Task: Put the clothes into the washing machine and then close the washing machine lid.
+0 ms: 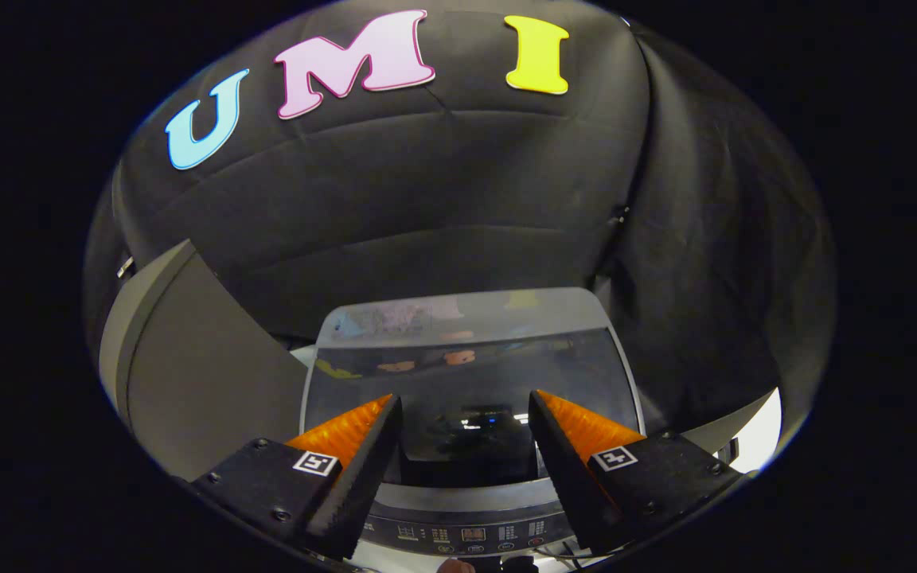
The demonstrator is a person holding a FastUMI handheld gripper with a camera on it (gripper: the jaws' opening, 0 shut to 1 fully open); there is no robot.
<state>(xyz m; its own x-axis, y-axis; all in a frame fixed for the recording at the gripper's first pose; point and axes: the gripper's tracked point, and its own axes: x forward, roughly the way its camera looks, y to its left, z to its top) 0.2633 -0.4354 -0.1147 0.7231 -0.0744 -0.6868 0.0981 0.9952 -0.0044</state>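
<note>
The white top-loading washing machine (470, 509) sits low in the frame's centre, its dark glossy glass lid (466, 374) lying flat and closed. The gripper (465, 410) hovers above it, fingers spread apart, holding nothing. A grey panel (196, 374) stands at the left.

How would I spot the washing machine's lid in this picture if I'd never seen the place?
Start at the black cloth wall; the washing machine stands before it. Its lid is the dark, glossy panel lying flat on top, just beyond the open gripper. Unlike the matte grey panel beside it, it mirrors lights.
</note>
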